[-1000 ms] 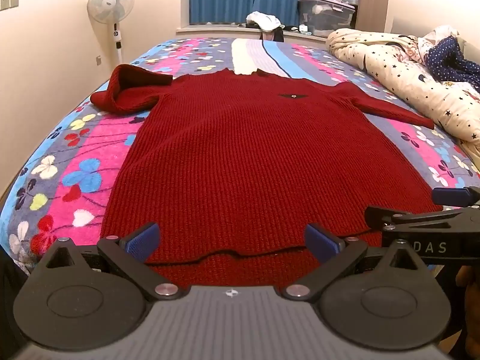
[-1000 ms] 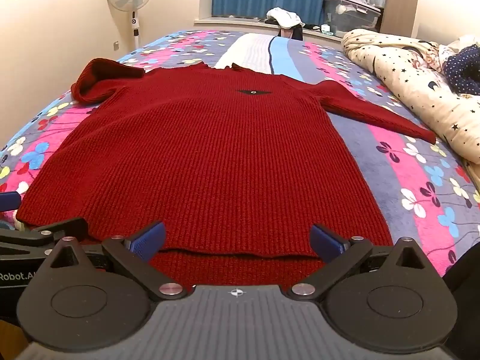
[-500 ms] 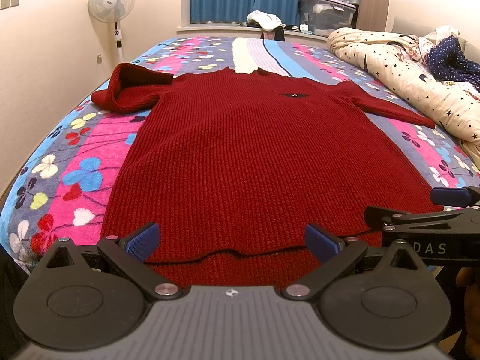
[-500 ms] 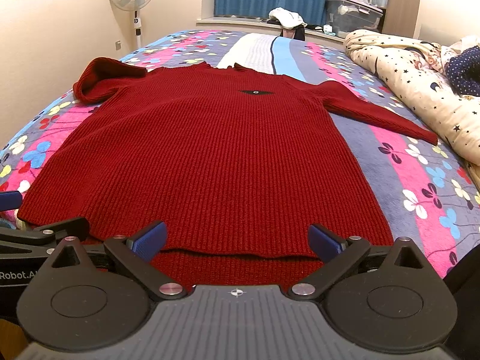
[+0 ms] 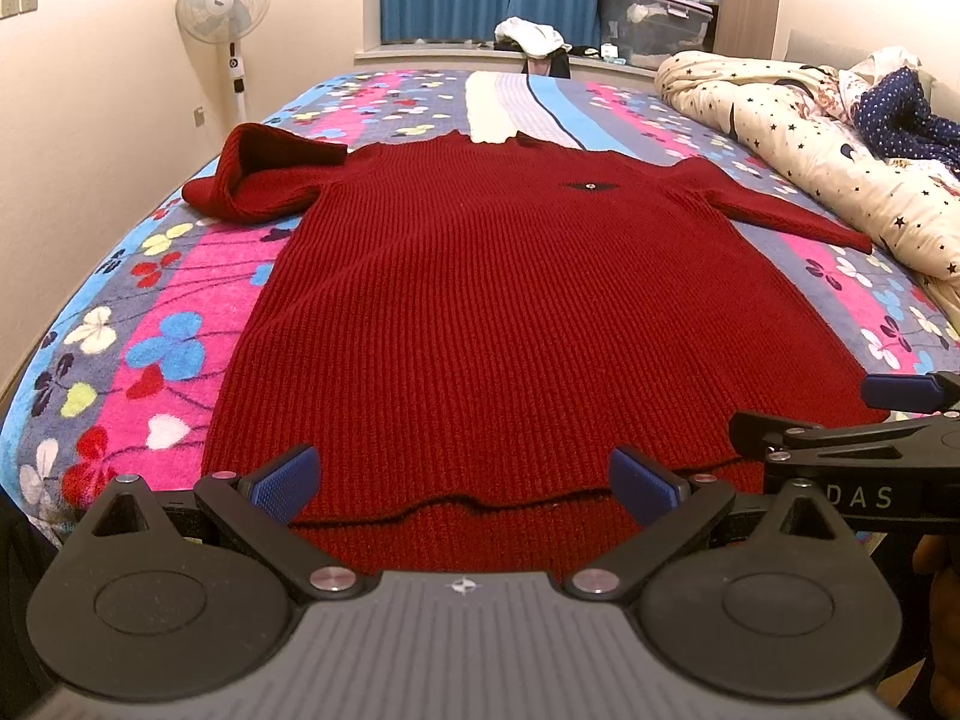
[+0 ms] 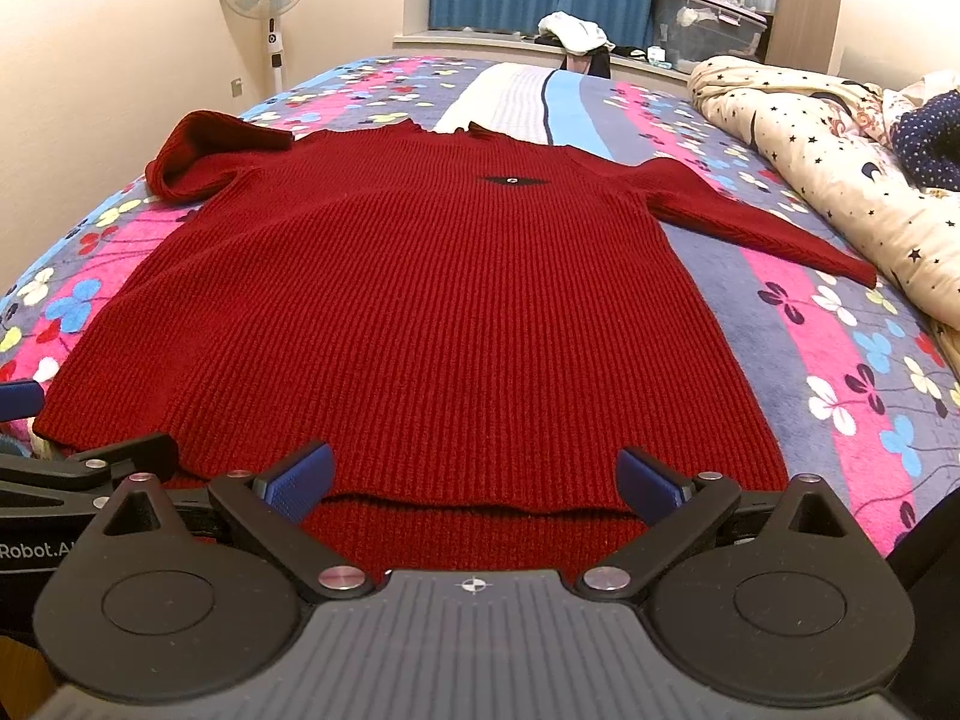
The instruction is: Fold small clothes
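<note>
A dark red knit sweater (image 5: 516, 312) (image 6: 432, 312) lies flat on the bed, hem nearest me, collar at the far end. Its left sleeve (image 5: 264, 180) is bunched up; its right sleeve (image 6: 756, 228) stretches out flat. My left gripper (image 5: 462, 477) stands open over the hem's left half, blue pads wide apart. My right gripper (image 6: 474, 477) is open over the hem's right half. Each gripper shows side-on in the other's view: the right one (image 5: 840, 426) at the right edge, the left one (image 6: 66, 438) at the left edge. Nothing is held.
The bed's flowered blanket (image 5: 144, 324) extends around the sweater. A star-print duvet (image 5: 798, 132) with a dark dotted cloth is heaped along the right side. A standing fan (image 5: 225, 0) is by the left wall. Storage boxes (image 6: 708, 30) and clothes sit on the far sill.
Both views have shifted very slightly; the grippers stay open at the hem and the sweater has not moved.
</note>
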A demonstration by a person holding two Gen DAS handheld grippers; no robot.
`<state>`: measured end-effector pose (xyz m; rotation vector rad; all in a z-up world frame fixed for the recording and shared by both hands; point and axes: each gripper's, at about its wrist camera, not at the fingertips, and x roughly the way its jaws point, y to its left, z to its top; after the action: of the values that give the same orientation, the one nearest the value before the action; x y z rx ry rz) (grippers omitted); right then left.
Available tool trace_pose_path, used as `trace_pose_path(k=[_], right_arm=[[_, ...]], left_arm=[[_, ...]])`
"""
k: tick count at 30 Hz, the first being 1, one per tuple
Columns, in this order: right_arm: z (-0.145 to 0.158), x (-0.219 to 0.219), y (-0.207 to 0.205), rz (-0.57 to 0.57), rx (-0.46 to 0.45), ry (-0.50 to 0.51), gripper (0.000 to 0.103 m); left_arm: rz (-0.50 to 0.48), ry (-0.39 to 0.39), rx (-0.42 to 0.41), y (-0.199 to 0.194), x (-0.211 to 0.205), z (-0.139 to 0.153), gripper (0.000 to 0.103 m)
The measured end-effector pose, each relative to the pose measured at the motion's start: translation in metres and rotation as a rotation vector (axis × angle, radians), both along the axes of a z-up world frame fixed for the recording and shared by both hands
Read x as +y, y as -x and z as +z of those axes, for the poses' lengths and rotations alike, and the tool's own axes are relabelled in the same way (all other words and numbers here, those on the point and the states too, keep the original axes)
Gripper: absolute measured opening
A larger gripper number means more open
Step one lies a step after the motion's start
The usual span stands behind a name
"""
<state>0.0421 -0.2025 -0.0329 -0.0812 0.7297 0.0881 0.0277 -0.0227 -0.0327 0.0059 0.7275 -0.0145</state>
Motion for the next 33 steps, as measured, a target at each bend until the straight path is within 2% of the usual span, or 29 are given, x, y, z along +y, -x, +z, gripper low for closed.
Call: trace_pose_path(k=[33], right_arm=[[-0.0011,-0.0023,-0.0006,0.002,0.007,-0.018,0.100]], left_arm=[[0.001,-0.003,0.006,0.0004,-0.0021,-0.0001,0.102]])
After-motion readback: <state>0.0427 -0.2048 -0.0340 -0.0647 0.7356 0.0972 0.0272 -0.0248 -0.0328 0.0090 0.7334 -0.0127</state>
